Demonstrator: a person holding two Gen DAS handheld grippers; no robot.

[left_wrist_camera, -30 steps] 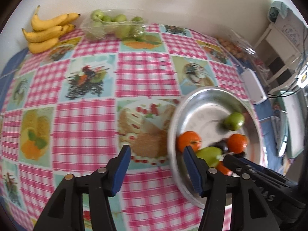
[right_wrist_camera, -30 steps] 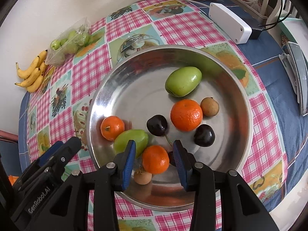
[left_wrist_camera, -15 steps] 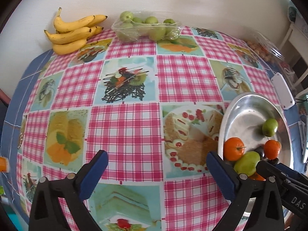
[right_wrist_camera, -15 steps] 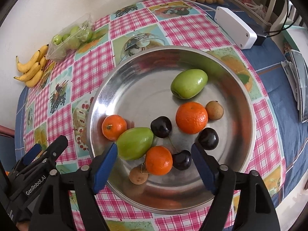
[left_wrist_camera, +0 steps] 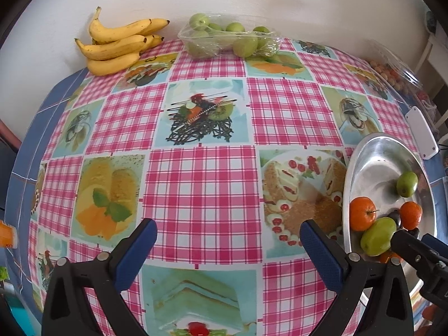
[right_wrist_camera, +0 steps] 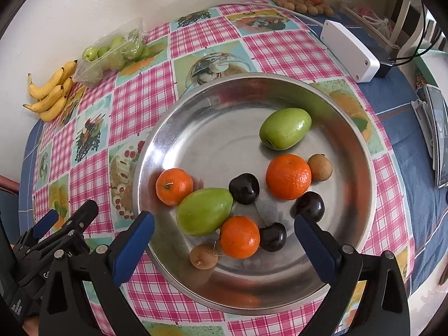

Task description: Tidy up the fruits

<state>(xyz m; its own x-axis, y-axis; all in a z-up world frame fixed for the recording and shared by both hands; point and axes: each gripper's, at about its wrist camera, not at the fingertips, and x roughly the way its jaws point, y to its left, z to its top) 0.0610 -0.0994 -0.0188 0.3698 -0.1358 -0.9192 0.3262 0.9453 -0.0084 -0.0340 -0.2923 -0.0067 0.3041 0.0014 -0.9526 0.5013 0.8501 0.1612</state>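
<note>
A round steel dish [right_wrist_camera: 212, 106] holds three oranges [right_wrist_camera: 288, 176], two green fruits [right_wrist_camera: 285, 128], three dark cherries [right_wrist_camera: 244, 188] and two small brown fruits [right_wrist_camera: 320, 167]. My right gripper [right_wrist_camera: 224, 228] is open and empty, hovering above the dish's near side over an orange [right_wrist_camera: 239, 237]. My left gripper [left_wrist_camera: 228, 238] is open and empty above the checked tablecloth, left of the dish [left_wrist_camera: 375, 156]. A bunch of bananas [left_wrist_camera: 117, 46] and a clear bag of green fruits [left_wrist_camera: 229, 39] lie at the table's far edge.
A white box with a cable [right_wrist_camera: 350, 50] lies right of the dish. A clear tray of small brown fruits [right_wrist_camera: 305, 2] sits at the far right corner. The wall runs behind the table. Devices [right_wrist_camera: 439, 137] lie on the blue cloth at the right.
Both grippers have opened wide from nearly shut and pulled back. The left gripper's view has swung left, away from the dish. The fruits in the dish have not moved.
</note>
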